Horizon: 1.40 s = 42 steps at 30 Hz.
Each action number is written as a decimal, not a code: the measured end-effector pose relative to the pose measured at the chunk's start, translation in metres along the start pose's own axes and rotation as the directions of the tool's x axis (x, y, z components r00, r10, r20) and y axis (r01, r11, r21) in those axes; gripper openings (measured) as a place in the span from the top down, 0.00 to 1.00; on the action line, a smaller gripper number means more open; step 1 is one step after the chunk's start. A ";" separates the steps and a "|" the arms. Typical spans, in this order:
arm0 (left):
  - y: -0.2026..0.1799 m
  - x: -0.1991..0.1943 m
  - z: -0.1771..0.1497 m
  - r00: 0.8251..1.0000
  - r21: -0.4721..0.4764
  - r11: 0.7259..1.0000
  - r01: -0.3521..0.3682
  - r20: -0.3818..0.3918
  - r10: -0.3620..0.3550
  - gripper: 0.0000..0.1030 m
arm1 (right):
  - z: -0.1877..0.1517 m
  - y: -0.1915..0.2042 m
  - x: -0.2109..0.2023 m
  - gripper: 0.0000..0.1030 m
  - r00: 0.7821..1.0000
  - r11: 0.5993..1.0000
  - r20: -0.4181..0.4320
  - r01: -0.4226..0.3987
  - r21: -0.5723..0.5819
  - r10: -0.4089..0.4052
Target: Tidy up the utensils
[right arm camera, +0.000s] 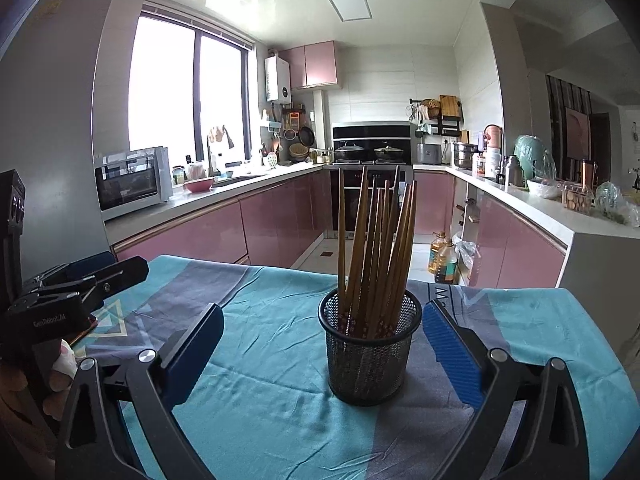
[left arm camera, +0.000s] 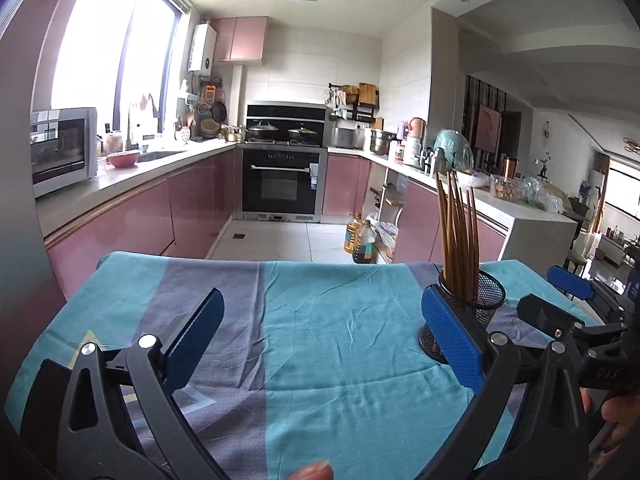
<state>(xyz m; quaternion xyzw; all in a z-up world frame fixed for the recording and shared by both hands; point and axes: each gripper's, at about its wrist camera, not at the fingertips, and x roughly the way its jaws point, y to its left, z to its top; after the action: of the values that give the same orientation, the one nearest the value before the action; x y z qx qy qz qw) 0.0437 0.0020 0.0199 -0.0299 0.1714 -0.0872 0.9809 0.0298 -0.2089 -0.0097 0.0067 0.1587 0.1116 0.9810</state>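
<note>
Setting: pink-cabinet kitchen; table under a teal and grey cloth (left arm camera: 320,320).
Left wrist view: left gripper (left arm camera: 320,332) is seen with jaws spread wide, nothing between them; mesh holder (left arm camera: 486,294) is partly hidden behind its right finger.
Right wrist view: right gripper (right arm camera: 320,352) is held wide apart around the holder, untouched; chopsticks (right arm camera: 372,256) are stood upright inside.
Risk: holder could be tipped if a finger knocks it.
Surroundings: no loose utensils are seen on the cloth.
</note>
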 end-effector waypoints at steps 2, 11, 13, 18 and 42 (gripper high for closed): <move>0.002 -0.005 0.000 1.000 0.001 1.000 -0.005 0.009 0.005 0.05 | 0.000 0.002 -0.003 0.07 1.000 1.000 0.006 0.001 0.003 -0.001; 0.000 -0.026 -0.005 0.999 0.028 1.000 -0.013 0.041 0.012 0.05 | -0.002 0.010 -0.016 0.07 0.999 1.000 0.035 0.010 0.005 -0.010; 0.000 -0.031 -0.005 0.999 0.028 1.000 -0.011 0.047 0.010 0.05 | -0.003 0.013 -0.018 0.07 0.999 1.000 0.040 0.012 0.005 -0.012; 0.000 -0.039 -0.004 0.998 0.029 0.999 -0.015 0.065 0.013 0.05 | -0.004 0.018 -0.023 0.07 0.998 1.000 0.057 0.026 -0.003 -0.026; -0.001 -0.056 -0.005 0.995 0.018 1.000 -0.020 0.095 0.019 0.05 | -0.005 0.026 -0.037 0.07 0.994 0.999 0.093 0.052 0.004 -0.052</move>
<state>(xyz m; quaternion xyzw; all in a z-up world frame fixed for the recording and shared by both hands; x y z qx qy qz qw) -0.0099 0.0106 0.0340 -0.0232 0.1243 -0.0776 0.9889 -0.0118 -0.1915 -0.0012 0.0084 0.1132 0.0856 0.9898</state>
